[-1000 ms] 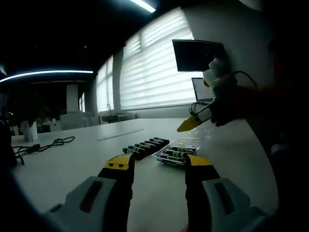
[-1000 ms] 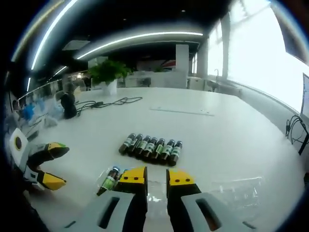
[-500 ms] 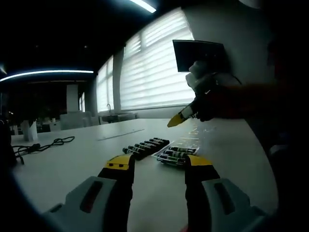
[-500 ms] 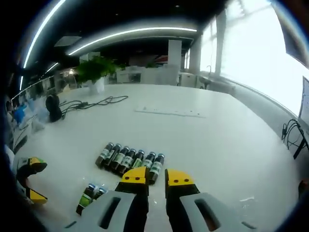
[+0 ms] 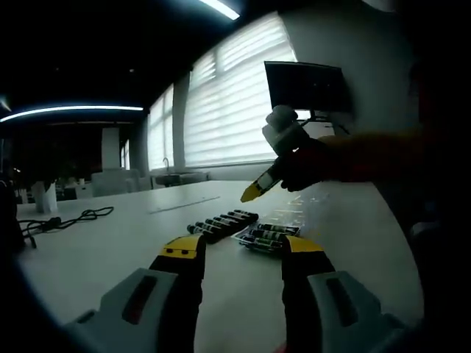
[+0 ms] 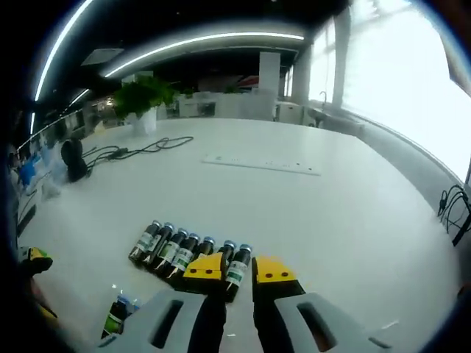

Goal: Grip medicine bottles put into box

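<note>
My right tool (image 6: 237,269) hangs just above the row of medicine bottles (image 6: 188,254) on the white tabletop (image 6: 309,198), its yellow tips parted by a narrow gap with nothing between them, so it is released. The row lies directly ahead of and under those tips; the end bottle (image 6: 238,265) on the row's right pokes up between the two jaws. Each bottle's long axis runs roughly along the line my tool points, caps away from me, and the bottles touch side to side, so I judge the coming grip must straddle that end bottle across its width without catching its neighbour.

My left tool (image 5: 241,250) is also released, jaws wide apart, and sits well back from the row. The clear box (image 5: 266,237), already holding a few bottles, lies just beyond its right jaw, beside the loose row. The right tool is clearly the nearer one to the loose bottles.
</note>
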`<state>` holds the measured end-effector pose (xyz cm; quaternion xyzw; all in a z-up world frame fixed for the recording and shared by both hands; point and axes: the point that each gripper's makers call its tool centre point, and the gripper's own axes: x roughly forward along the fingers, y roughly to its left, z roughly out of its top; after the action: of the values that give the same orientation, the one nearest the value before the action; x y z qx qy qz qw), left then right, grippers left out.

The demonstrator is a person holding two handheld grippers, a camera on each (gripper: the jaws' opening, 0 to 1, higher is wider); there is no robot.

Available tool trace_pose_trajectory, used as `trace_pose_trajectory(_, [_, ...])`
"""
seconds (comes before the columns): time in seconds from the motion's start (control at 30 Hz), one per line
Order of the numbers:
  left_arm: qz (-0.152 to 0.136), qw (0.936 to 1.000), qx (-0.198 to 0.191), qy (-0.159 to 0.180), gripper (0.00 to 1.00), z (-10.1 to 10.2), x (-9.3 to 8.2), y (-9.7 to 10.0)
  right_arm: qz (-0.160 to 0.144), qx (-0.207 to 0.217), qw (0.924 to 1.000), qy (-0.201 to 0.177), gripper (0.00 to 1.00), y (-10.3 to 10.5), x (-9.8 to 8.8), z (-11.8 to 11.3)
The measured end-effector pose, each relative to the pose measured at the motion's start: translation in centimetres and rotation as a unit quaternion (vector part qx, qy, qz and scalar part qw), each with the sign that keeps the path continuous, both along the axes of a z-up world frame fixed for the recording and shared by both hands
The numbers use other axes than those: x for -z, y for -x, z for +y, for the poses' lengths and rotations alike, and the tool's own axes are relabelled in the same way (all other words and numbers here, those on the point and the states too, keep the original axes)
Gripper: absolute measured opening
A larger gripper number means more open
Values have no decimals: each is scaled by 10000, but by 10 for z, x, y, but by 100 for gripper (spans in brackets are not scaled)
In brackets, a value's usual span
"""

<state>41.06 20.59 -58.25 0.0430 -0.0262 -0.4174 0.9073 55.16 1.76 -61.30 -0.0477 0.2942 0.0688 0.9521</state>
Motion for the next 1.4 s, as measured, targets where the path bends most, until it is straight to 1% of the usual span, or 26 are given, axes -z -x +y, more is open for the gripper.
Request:
trace_pose_trajectory(0.1, [-5,10000,-8,13,34,0,-1,0,105,15,9999,-3,10,3,7,2])
trace_pose_trajectory(0.27, [-5,10000,-41,29,34,1,-1,-1,227,86,9997,4,9,0,17,-1])
trace_pose_trajectory(0.4, [-2,10000,-39,21,34,1,-1,-1,281,25,9996,37,9,3,22,5])
trace_pose_trajectory(0.63, [-2,10000,-50,34,34,2,-1,-2,413,48,9991,98,8,3,32,4])
trace_pose_trajectory(0.8, [3,10000,-58,37,34,2,-1,-2,472,86,9988,31,8,5,34,3])
trace_pose_trajectory(0.9, [5,10000,-61,40,34,2,-1,-2,485,126,9987,49,8,5,33,2])
trace_pose_trajectory(0.97, [4,10000,-63,37,34,2,-1,-2,509,198,9985,-26,8,6,33,2])
trace_pose_trajectory(1.0, [6,10000,-65,36,34,2,-1,-2,514,230,9983,-123,8,7,32,2])
trace_pose_trajectory(1.07, [5,10000,-70,37,34,3,-1,-3,463,244,9986,-114,8,8,30,1])
trace_pose_trajectory(1.13, [8,10000,-76,39,34,3,-1,-3,381,277,9988,-110,8,9,24,-1])
trace_pose_trajectory(1.23, [11,10000,-69,45,34,3,-1,-3,272,290,9989,-229,8,11,14,0])
trace_pose_trajectory(1.33, [7,10000,-63,40,34,3,0,-3,157,285,9989,-339,8,18,2,1])
trace_pose_trajectory(1.37, [7,10000,-64,41,34,3,0,-3,88,289,9986,-431,8,20,-2,3])
trace_pose_trajectory(1.4, [7,10000,-65,48,34,3,0,-3,37,303,9976,-614,8,22,-6,6])
